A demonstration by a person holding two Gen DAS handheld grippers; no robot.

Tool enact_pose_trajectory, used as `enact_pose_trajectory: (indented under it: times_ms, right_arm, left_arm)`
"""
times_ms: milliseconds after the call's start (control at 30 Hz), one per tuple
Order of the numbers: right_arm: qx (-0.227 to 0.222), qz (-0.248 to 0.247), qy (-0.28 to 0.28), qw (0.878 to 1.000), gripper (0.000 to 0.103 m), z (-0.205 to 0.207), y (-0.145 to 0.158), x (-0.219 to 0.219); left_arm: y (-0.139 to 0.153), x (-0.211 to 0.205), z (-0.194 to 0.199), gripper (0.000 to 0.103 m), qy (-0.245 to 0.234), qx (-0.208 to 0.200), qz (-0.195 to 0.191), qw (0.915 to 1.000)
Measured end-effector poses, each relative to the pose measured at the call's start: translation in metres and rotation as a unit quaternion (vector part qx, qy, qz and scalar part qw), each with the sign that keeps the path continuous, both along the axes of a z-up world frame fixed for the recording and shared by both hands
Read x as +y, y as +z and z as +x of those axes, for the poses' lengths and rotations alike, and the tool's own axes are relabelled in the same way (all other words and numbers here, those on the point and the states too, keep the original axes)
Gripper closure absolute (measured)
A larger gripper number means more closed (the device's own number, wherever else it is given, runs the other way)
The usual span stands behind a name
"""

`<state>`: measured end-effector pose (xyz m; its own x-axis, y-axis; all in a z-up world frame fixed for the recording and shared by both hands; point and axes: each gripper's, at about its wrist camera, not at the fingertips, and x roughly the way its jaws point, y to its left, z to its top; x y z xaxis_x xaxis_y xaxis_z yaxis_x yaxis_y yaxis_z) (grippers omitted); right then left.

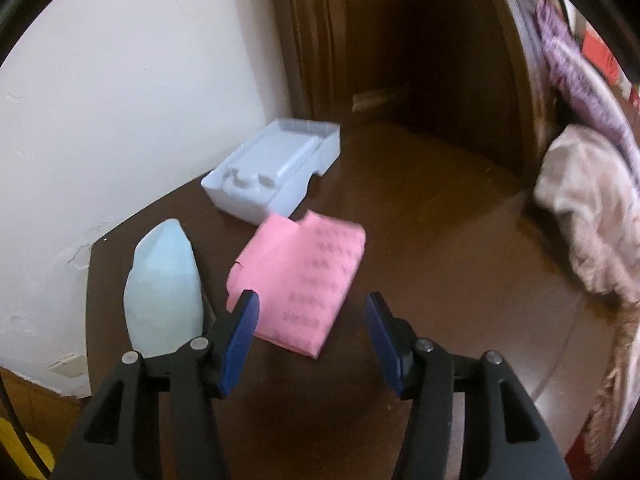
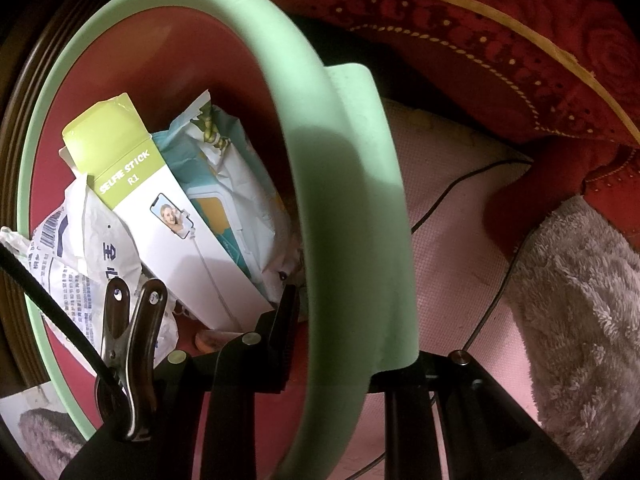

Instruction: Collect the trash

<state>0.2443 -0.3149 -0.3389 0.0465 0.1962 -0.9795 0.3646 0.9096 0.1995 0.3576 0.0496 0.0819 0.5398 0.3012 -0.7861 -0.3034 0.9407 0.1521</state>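
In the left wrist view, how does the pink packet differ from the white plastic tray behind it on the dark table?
The pink packet is flat, soft-looking and printed with rows of small marks; the white plastic tray is a plain, rigid moulded shell with hollow recesses. The packet lies near the open left claw; the tray sits farther back, by the wall. The tray stands taller than the packet. Both rest on the dark table, ungrasped.

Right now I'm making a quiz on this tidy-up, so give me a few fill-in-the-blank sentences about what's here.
1. The left tool is open above a ____ packet.
2. The right tool is shut on the bin's ____ rim.
3. The box in the bin reads "____ STICK".
4. The white plastic tray sits on the dark ____.

Missing: pink; green; SELFIE; table
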Motion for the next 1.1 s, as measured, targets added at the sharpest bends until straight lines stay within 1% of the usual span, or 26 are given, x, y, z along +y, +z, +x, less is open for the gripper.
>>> enact_pose_trajectory:
  times_ms: [67,100,233,333,367,400,433,500,633,700,867,933,967,1000,1033,1100]
  right_arm:
    - [-0.001,0.0,-0.001,1.0,0.081,0.0,0.0,0.0]
    - [-0.001,0.001,-0.001,1.0,0.081,0.0,0.0,0.0]
    - [-0.001,0.001,-0.002,1.0,0.081,0.0,-0.001,0.0]
    - [-0.001,0.001,-0.002,1.0,0.081,0.0,0.0,0.0]
    - [-0.001,0.001,-0.002,1.0,0.081,-0.001,-0.001,0.0]
    - [-0.001,0.001,-0.002,1.0,0.081,-0.001,-0.001,-0.001]
    - [-0.001,0.001,-0.002,1.0,0.081,-0.001,-0.001,-0.001]
    - [-0.001,0.001,-0.002,1.0,0.081,-0.001,-0.001,0.0]
    - [-0.001,0.001,-0.002,1.0,0.081,-0.001,-0.001,-0.001]
    - [-0.001,0.001,-0.002,1.0,0.081,-0.001,-0.001,-0.001]
    - [-0.001,0.001,-0.002,1.0,0.08,-0.001,-0.001,-0.001]
    - [-0.001,0.001,-0.003,1.0,0.08,-0.001,-0.001,-0.001]
    - [-0.001,0.001,-0.003,1.0,0.08,-0.001,-0.001,-0.001]
    - [-0.001,0.001,-0.003,1.0,0.08,-0.001,-0.001,-0.001]
    - [-0.001,0.001,-0.003,1.0,0.08,-0.001,-0.001,-0.001]
    - [-0.001,0.001,-0.002,1.0,0.08,-0.001,-0.001,-0.001]
  left_arm:
    - [-0.003,-0.007,0.002,0.043,-0.006,-0.001,0.028,0.9996]
    - [-0.005,-0.009,0.003,0.043,-0.011,-0.001,0.033,0.9994]
    - [-0.007,-0.02,0.001,0.043,-0.032,-0.006,0.044,0.9985]
    - [-0.007,-0.02,0.0,0.044,-0.036,-0.011,0.041,0.9985]
    - [-0.007,-0.019,-0.001,0.046,-0.036,-0.014,0.033,0.9987]
    - [-0.006,-0.02,-0.001,0.052,-0.035,-0.014,0.031,0.9988]
    - [-0.006,-0.019,-0.002,0.056,-0.03,-0.014,0.032,0.999]
    - [-0.006,-0.016,-0.003,0.071,-0.023,-0.013,0.038,0.9989]
    - [-0.005,-0.01,-0.008,0.072,-0.027,-0.017,0.028,0.9991]
    - [-0.004,-0.01,-0.014,0.074,-0.034,-0.018,0.026,0.9989]
    - [-0.004,-0.022,-0.04,0.078,-0.073,-0.019,0.03,0.9967]
    - [-0.002,-0.026,-0.056,0.082,-0.087,-0.025,0.022,0.9957]
    - [-0.001,-0.027,-0.062,0.086,-0.092,-0.028,0.016,0.9952]
    - [0.001,-0.029,-0.069,0.098,-0.097,-0.034,0.01,0.9947]
    - [0.004,-0.03,-0.077,0.101,-0.102,-0.04,0.003,0.9939]
    - [0.005,-0.032,-0.086,0.101,-0.113,-0.041,-0.016,0.9927]
